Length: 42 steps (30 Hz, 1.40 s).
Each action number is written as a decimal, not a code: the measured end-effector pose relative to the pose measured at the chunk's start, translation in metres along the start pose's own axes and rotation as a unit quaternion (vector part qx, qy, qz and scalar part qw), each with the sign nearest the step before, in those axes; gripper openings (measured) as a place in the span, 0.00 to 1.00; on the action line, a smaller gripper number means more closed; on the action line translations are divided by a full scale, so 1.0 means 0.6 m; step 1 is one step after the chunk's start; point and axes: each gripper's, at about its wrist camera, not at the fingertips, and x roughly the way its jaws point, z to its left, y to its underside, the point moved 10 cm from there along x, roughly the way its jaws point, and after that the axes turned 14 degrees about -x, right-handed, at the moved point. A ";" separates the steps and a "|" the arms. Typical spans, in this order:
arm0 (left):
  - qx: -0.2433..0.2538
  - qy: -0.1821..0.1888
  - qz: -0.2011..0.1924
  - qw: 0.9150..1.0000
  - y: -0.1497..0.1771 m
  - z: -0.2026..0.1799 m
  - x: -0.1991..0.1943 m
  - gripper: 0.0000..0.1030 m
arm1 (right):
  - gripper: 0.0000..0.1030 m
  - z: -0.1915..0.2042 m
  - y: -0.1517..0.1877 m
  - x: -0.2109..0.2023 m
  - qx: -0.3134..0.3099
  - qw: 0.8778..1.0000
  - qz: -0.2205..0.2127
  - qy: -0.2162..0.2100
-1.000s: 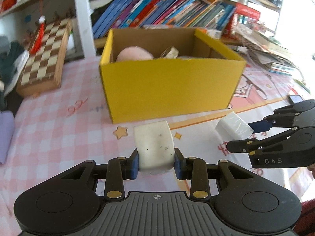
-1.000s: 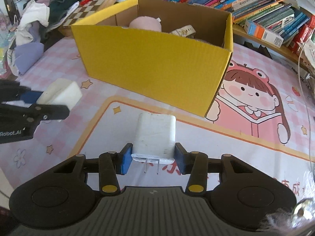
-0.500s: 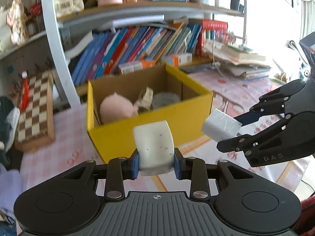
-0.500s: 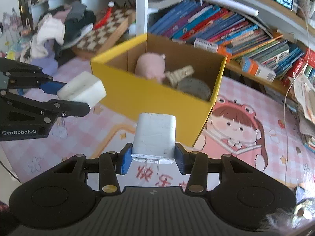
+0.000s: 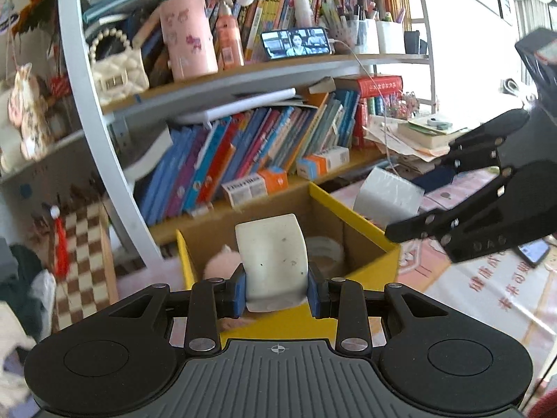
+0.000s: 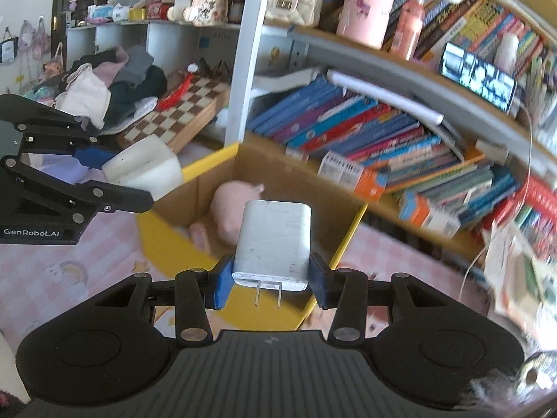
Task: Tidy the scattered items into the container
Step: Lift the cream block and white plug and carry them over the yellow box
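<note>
My left gripper (image 5: pixel 276 289) is shut on a white curved block (image 5: pixel 273 261) and holds it above the near rim of the yellow cardboard box (image 5: pixel 369 223). My right gripper (image 6: pixel 271 278) is shut on a white plug charger (image 6: pixel 273 244), prongs toward the camera, above the box (image 6: pixel 205 163). Each gripper shows in the other's view: the right one (image 5: pixel 417 202) with the charger (image 5: pixel 386 198), the left one (image 6: pixel 132 177) with the block (image 6: pixel 146 167). A pink plush toy (image 6: pixel 233 209) and a round grey item (image 5: pixel 325 247) lie inside the box.
A bookshelf full of books (image 5: pixel 261 153) stands right behind the box. A chessboard (image 6: pixel 177 111) leans at the left, by a pile of clothes (image 6: pixel 104 83). The box rests on a pink cartoon mat (image 5: pixel 494 289). A phone (image 5: pixel 296 43) plays video on the upper shelf.
Both grippers have risen from the table and moved forward, from in front of the box to above its opening. Each still holds its item.
</note>
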 end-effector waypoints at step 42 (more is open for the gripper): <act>-0.071 0.009 0.186 0.980 0.051 0.052 0.247 0.31 | 0.42 -0.003 0.018 0.281 -0.083 0.979 0.137 -0.124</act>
